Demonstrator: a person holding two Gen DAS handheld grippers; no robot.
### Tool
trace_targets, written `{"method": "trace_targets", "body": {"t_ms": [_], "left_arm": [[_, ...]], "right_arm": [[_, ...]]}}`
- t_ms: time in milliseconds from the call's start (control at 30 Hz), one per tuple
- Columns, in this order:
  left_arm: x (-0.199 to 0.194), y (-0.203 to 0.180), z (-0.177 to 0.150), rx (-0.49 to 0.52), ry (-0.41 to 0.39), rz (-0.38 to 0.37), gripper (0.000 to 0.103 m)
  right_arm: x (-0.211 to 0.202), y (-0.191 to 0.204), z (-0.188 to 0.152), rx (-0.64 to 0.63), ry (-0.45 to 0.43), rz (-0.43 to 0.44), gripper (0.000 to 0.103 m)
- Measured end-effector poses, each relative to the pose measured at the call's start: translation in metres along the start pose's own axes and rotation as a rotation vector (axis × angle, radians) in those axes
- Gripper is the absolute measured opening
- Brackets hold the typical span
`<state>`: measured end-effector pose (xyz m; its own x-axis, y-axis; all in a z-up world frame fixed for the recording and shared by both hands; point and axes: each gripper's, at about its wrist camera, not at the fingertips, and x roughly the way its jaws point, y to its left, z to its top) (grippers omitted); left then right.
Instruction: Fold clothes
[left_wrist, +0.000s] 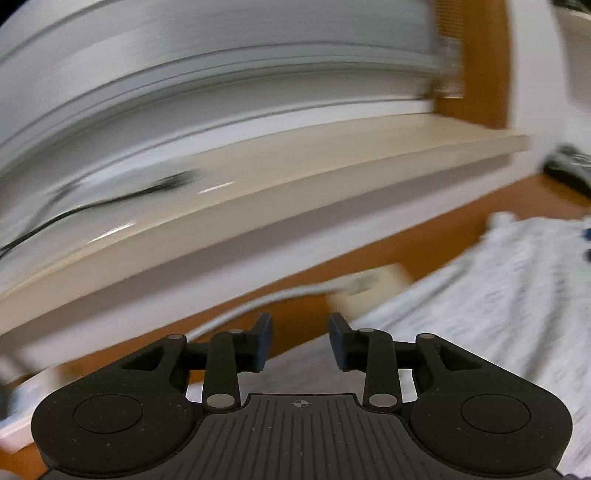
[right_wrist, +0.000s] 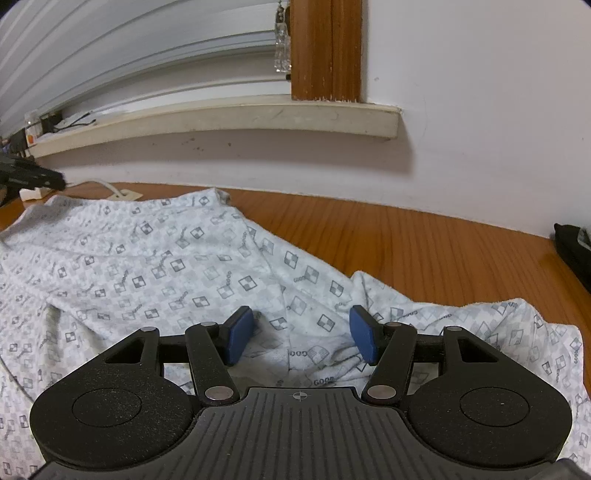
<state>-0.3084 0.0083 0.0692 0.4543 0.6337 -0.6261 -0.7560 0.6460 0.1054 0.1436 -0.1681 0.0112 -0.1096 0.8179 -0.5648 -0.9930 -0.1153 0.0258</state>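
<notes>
Both wrist views sit low over the table (right_wrist: 424, 236), facing the wall and sill (right_wrist: 229, 118); the left is blurred. Both show the cloth (right_wrist: 166, 266).

I see a white cotton garment with a grey checker-square print (right_wrist: 166, 266) lying rumpled and unfolded, spread across the wooden tabletop.

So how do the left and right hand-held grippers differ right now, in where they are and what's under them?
The left hand-held gripper points at the table edge beside the garment, while the right hand-held gripper sits over the garment's wrinkled middle. The left view is motion-blurred; the right view is sharp. The right's fingers look wider apart than the left's. Both are open and hold nothing.
</notes>
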Motion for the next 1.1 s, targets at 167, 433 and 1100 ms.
{"method": "trace_targets", "body": {"t_ms": [167,433,1100], "left_arm": [[0.023,-0.058,0.019,0.082,-0.028,-0.136,0.05],[0.05,-0.093,0.021,0.125,-0.009,-0.226,0.055],[0.123,-0.134,0.075,0.105,-0.08,-0.446,0.007]], "right_arm": [[0.001,-0.001,0.001,0.007,0.0,0.006,0.058],[-0.033,-0.02,-0.006,0.083,-0.011,0.015,0.041],[-0.031,-0.061,-0.02,0.494,-0.065,-0.107,0.031]]}}
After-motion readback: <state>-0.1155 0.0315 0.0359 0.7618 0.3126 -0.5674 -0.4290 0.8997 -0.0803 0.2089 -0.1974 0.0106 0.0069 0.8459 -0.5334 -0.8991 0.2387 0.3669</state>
